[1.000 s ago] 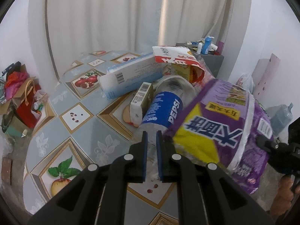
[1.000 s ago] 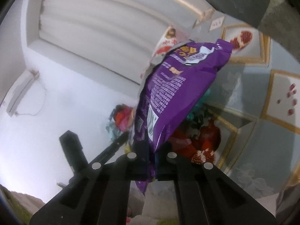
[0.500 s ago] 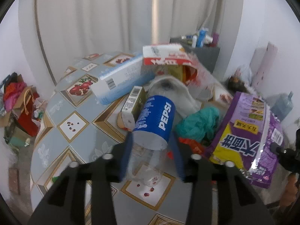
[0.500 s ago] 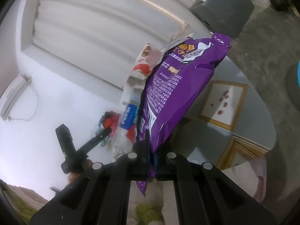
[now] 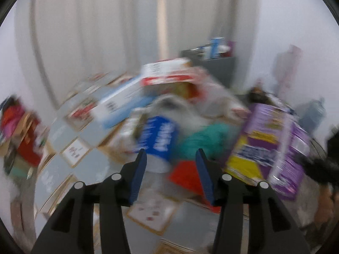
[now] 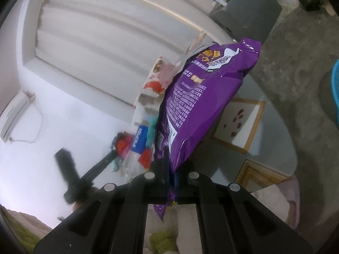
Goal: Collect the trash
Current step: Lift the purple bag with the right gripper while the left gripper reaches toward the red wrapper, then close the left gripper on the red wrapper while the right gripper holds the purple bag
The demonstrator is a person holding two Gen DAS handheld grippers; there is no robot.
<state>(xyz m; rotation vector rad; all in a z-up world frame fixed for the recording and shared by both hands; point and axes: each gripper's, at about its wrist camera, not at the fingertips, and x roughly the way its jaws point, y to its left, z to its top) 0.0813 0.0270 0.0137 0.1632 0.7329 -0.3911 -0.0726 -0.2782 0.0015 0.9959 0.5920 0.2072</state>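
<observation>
**A:** On the patterned tiled counter [image 5: 70, 177] we see the trash heap, all blurred in the left view: a clear plastic bottle with a blue label [image 5: 157, 141], a long white-and-blue carton [image 5: 118, 103], a red-and-white snack bag [image 5: 167, 74], a teal crumpled cloth [image 5: 203, 135] and a red scrap [image 5: 186, 175].

**B:** Left gripper [image 5: 170, 175]?

**A:** We read its blue-padded fingers [image 5: 138, 175] as apart, pads touching nothing. The bottle's lower end and the red scrap show in the gap beyond them. Whether the tips reach the bottle, we cannot tell through the blur.

**B:** Right gripper [image 6: 171, 177]?

**A:** Fingers together, clamped on the lower seam of the purple foil snack bag [image 6: 199, 103]. We see the bag standing up from the grip, tilted right, clear of the counter. In the left view the same bag [image 5: 273, 146] hangs at the right edge of the heap.

**B:** Background?

**A:** White curtain [image 5: 106, 31], and a grey cabinet [image 6: 250, 14] with bottles on top.
</observation>
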